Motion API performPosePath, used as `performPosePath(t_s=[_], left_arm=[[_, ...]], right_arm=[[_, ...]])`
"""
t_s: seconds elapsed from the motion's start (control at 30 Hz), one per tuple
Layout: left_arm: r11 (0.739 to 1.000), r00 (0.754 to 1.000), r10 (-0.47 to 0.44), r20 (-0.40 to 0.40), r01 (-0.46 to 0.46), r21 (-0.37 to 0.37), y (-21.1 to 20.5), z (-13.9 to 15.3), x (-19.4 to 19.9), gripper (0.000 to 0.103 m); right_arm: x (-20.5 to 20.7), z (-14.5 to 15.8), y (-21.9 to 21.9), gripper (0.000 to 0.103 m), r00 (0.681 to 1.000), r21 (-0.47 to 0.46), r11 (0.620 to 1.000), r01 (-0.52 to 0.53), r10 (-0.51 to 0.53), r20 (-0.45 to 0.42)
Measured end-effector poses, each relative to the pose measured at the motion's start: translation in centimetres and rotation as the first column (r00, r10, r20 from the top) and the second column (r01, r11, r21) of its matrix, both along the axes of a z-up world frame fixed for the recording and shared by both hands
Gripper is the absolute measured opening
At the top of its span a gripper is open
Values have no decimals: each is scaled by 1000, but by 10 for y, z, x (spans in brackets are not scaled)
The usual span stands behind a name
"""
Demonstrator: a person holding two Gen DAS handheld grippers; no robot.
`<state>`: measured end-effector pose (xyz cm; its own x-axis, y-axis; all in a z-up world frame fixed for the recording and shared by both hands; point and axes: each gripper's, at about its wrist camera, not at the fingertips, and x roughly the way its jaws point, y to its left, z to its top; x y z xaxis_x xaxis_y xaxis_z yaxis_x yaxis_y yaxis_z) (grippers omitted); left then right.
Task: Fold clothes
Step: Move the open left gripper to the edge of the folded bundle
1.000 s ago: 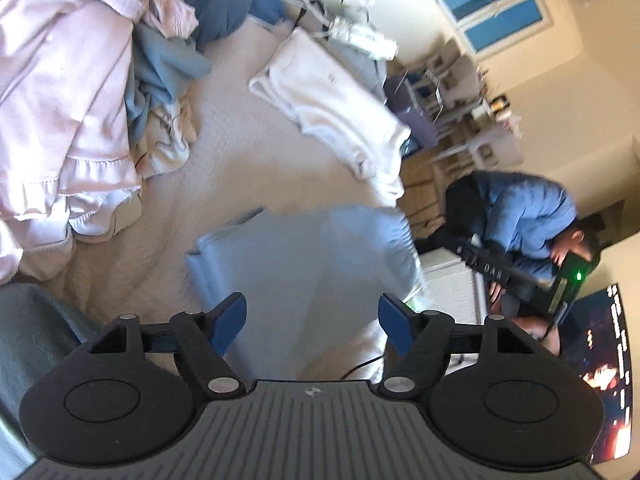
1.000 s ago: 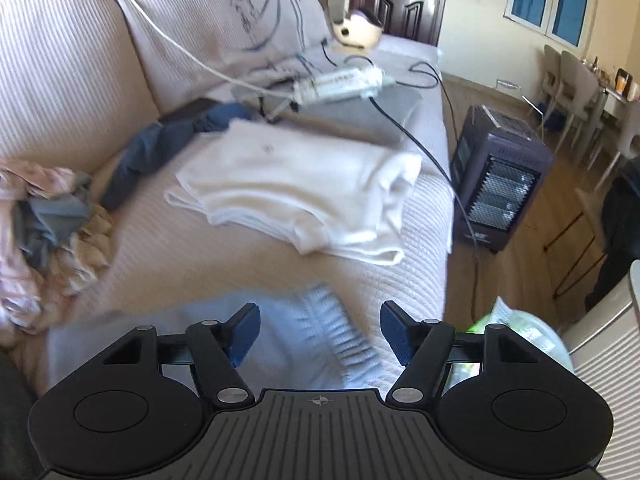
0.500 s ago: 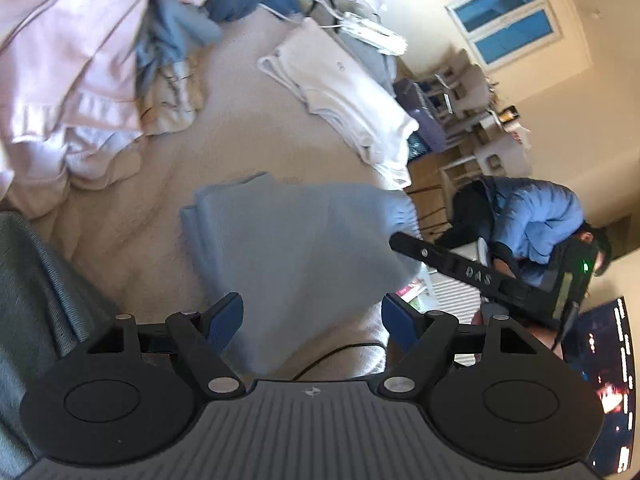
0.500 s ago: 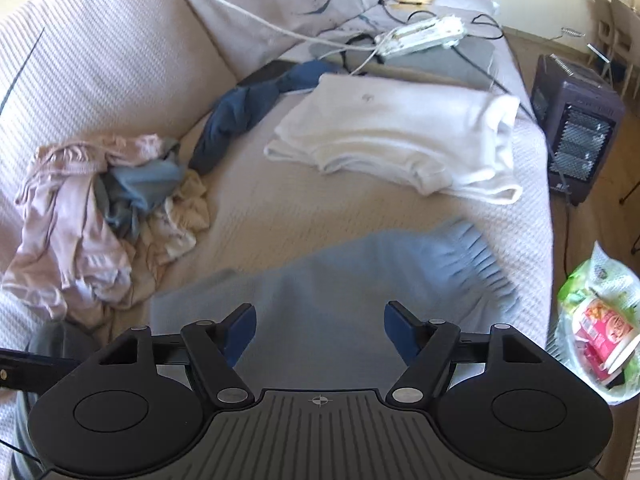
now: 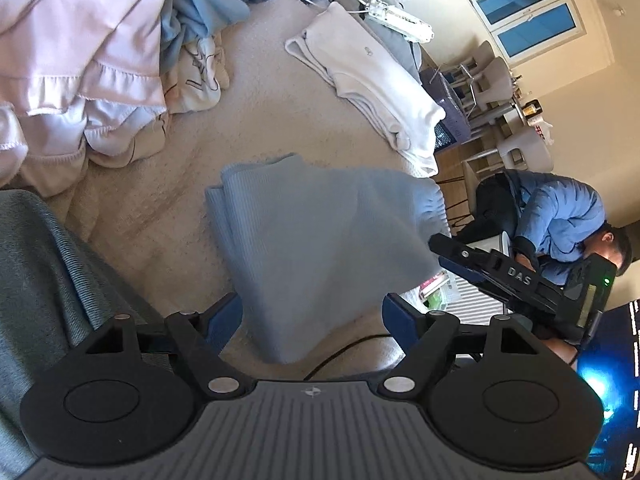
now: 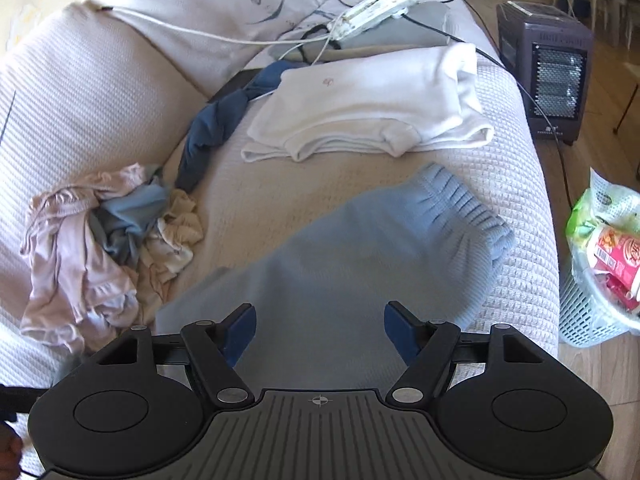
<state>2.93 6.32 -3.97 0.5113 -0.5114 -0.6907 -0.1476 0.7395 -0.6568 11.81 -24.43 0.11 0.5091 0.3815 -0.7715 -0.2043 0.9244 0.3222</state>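
Observation:
A light blue knitted garment lies loosely folded on the cream sofa seat, its ribbed waistband toward the seat's front edge. My left gripper hovers open over its near end, and the pads do not touch the cloth. My right gripper is open above the same garment, with nothing pinched. The right gripper also shows from the side in the left wrist view, by the waistband. A folded white garment lies farther along the seat.
A crumpled pile of pink, blue and cream clothes sits against the backrest, beside a dark blue garment. A power strip with cables lies behind. On the floor stand a heater and a basket. A person in a blue jacket crouches nearby.
Both grippers have sunk toward the seat, and the right one has rolled. The light blue garment, blurred and moving a second ago, now lies still on the sofa.

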Motion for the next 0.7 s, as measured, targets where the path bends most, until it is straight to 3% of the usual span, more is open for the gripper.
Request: performPosePath(t_s=[0.17,0.33,0.53,0.7], left_arm=[[999,1000,6,10,-6,43,-12,-27,12,75],[997,996,70,-49,-71,-22,-22,-58,20,75],[982,988,146,-47,-150,-118,-29,-75,22,75],[986,987,144,-72,-149,-75,-39,-88,30,75]], right_arm=[[1,-3,-3,73,1000,12,1000,20,-20,-15],[0,-4,-13,73,996,52,995,87,-86,-10],[3,-8,-25,73,991,110,985,134,-132,-28],[4,-10,-24,73,989,100,984,145,-142,-34]])
